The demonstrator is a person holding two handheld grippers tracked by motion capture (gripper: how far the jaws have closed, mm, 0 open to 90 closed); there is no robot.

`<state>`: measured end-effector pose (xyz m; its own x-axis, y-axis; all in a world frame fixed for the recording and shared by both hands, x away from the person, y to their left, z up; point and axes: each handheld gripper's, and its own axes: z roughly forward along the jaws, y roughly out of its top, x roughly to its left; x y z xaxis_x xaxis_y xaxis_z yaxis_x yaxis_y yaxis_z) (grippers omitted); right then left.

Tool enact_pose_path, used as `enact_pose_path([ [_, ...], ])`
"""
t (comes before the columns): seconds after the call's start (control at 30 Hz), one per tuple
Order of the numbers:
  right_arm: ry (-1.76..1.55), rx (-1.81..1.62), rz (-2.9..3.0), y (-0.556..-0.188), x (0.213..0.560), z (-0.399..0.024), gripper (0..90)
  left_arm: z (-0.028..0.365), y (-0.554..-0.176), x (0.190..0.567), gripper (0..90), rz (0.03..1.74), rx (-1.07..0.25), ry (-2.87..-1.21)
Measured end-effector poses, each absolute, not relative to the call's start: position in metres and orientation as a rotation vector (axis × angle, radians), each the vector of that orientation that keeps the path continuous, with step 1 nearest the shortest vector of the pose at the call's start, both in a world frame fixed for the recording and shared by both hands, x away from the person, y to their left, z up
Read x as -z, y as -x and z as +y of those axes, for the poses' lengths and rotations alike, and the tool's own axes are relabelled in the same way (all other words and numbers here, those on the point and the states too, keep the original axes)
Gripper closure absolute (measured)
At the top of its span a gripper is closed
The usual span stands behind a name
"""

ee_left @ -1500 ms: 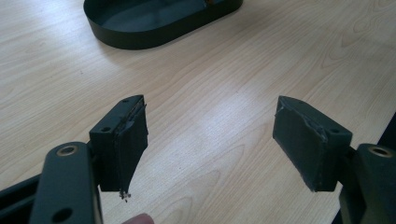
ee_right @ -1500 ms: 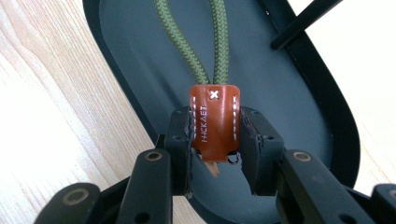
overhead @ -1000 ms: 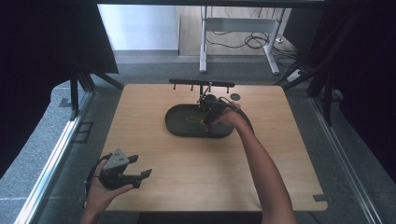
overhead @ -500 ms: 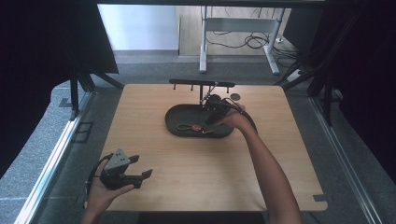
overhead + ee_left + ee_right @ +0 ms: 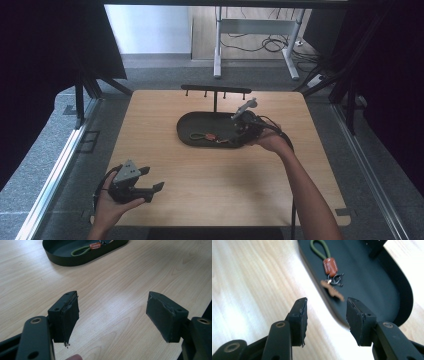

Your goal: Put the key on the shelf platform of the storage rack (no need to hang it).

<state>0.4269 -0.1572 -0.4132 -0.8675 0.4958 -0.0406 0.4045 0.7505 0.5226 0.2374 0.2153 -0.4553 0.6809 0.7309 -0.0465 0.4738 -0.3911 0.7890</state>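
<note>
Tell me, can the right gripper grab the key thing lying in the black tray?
Probably yes. The right gripper is open and hovers at the tray rim, with the keychain lying just ahead of its jaws. Nothing sits between them, only the low rim.

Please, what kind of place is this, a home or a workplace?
Probably a lab or recording workspace, not a home: the wooden table stands between dark curtains on grey carpet, a desk frame with loose cables stands behind, and both hands hold camera-carrying grippers.

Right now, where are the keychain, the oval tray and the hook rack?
keychain (image 5: 330, 266), right gripper view, brown tag
oval tray (image 5: 183, 136), high view, left rim
hook rack (image 5: 215, 90), high view, top bar
</note>
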Motion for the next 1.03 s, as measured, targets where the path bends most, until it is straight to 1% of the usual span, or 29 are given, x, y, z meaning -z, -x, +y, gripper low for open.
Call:
enact_pose_path([
  [0.1,-0.723,-0.784,2.766,-0.419,0.416,-0.167,52.0,0.215,-0.238,0.456,26.6,0.928,-0.393,-2.062],
  [0.2,-0.744,-0.823,2.744,-0.406,0.422,-0.188,52.0,0.214,-0.239,0.458,26.6,0.932,-0.391,-2.067],
  [0.27,-0.749,-0.826,2.739,-0.403,0.424,-0.192,51.9,0.214,-0.239,0.458,26.7,0.933,-0.391,-2.069],
  [0.4,-0.796,-0.886,2.703,-0.387,0.434,-0.216,51.4,0.213,-0.239,0.459,26.6,0.934,-0.391,-2.074],
  [0.47,-0.800,-0.892,2.700,-0.384,0.435,-0.220,51.2,0.213,-0.239,0.459,26.6,0.935,-0.391,-2.074],
  [0.6,-0.826,-0.919,2.682,-0.367,0.449,-0.236,49.7,0.212,-0.239,0.459,26.7,0.932,-0.395,-2.078],
  [0.63,-0.844,-0.937,2.674,-0.358,0.458,-0.242,49.3,0.212,-0.239,0.459,26.6,0.934,-0.395,-2.080],
  [0.73,-0.857,-0.950,2.669,-0.348,0.471,-0.248,48.6,0.211,-0.239,0.460,26.6,0.938,-0.394,-2.082],
  [0.87,-0.874,-0.948,2.675,-0.347,0.479,-0.251,47.1,0.210,-0.240,0.461,26.7,0.936,-0.395,-2.087],
  [0.93,-0.900,-0.944,2.640,-0.347,0.479,-0.252,44.0,0.210,-0.240,0.461,26.6,0.936,-0.395,-2.086],
  [1.0,-0.914,-0.948,2.626,-0.346,0.479,-0.253,43.2,0.210,-0.240,0.461,26.6,0.934,-0.397,-2.087],
  [1.03,-0.945,-0.952,2.591,-0.343,0.480,-0.254,40.1,0.210,-0.240,0.460,26.5,0.934,-0.398,-2.088],
])
